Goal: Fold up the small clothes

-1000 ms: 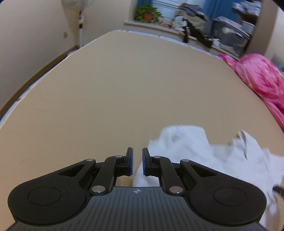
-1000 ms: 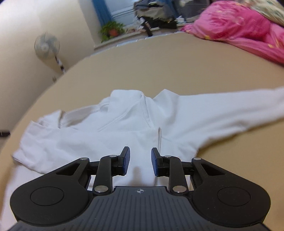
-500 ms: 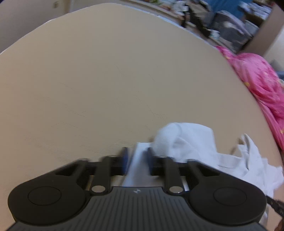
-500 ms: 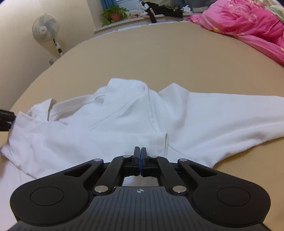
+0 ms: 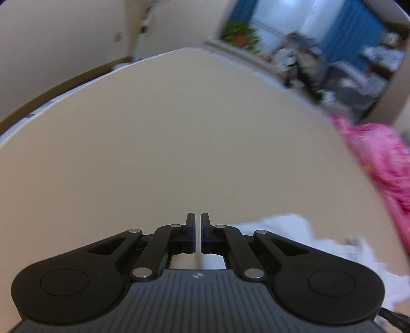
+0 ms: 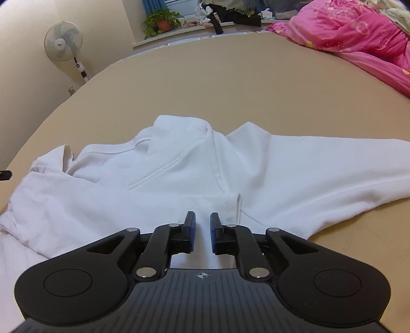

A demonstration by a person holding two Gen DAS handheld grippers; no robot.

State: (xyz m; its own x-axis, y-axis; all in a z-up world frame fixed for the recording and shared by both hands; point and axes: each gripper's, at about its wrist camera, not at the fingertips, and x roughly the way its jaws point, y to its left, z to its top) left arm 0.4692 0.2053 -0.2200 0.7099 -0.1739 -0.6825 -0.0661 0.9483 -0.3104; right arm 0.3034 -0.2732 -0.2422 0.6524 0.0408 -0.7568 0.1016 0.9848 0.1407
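1. Tan bed (image 6: 230, 76) filled the room, with a pink blanket (image 6: 358, 33) at its far side.
2. White top (image 6: 179, 174) lay spread out flat on the bed.
3. Left gripper (image 5: 197, 231) was pinched almost shut, holding nothing.
4. Right gripper (image 6: 202, 231) had just been opening over the top, its jaws apart with nothing pinched.

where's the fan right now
In the right wrist view, the fan stands upper left against the wall, beyond the bed and left of the potted plant.
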